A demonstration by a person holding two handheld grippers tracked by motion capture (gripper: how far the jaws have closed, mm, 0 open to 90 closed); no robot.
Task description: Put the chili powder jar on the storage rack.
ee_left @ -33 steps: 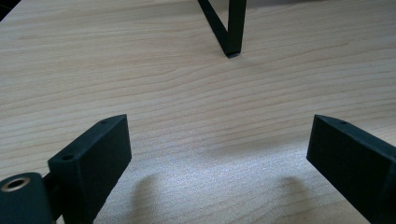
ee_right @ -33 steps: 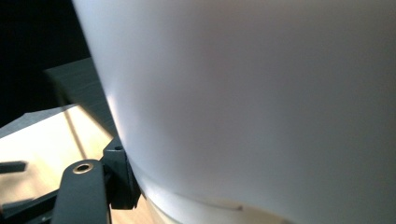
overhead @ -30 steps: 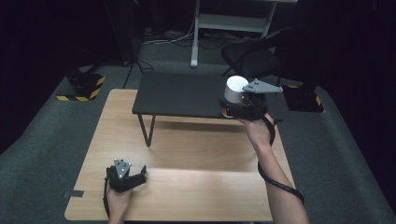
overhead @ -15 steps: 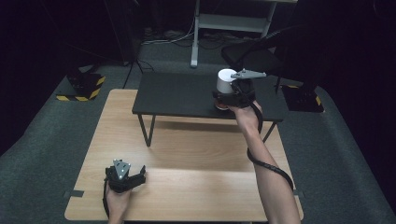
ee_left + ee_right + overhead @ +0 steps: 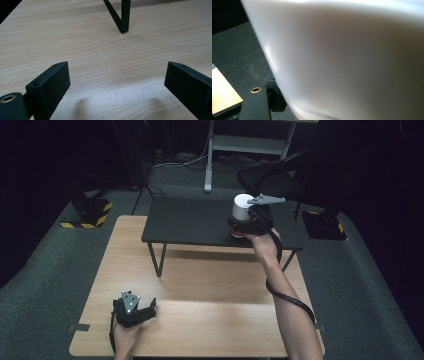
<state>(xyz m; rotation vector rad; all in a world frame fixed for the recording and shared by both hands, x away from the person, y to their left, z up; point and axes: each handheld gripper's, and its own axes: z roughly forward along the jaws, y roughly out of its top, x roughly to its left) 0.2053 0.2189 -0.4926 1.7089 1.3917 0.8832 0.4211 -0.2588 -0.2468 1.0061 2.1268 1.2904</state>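
Observation:
A white cup (image 5: 242, 208) is at the right part of a low black shelf (image 5: 190, 220), and my right gripper (image 5: 248, 223) is shut on it from the near side. Whether the cup's base touches the shelf I cannot tell. Up close, the cup's pale wall (image 5: 349, 62) spans most of the right gripper view, with the dark shelf top (image 5: 237, 55) behind it at left. My left gripper (image 5: 141, 310) rests low on the wooden table (image 5: 210, 285) near its front left. Its jaws stand wide apart in the left gripper view (image 5: 117, 75), with nothing between them.
The black shelf stands on thin metal legs on the wooden table; one leg's foot (image 5: 123, 30) is ahead of the left gripper. Beyond the table are grey carpet, a dark chair (image 5: 280, 175) and a white desk frame (image 5: 250, 145).
My right gripper carried the white cup away from the person and slightly left, over the shelf, then almost stopped. The left gripper stayed in place.

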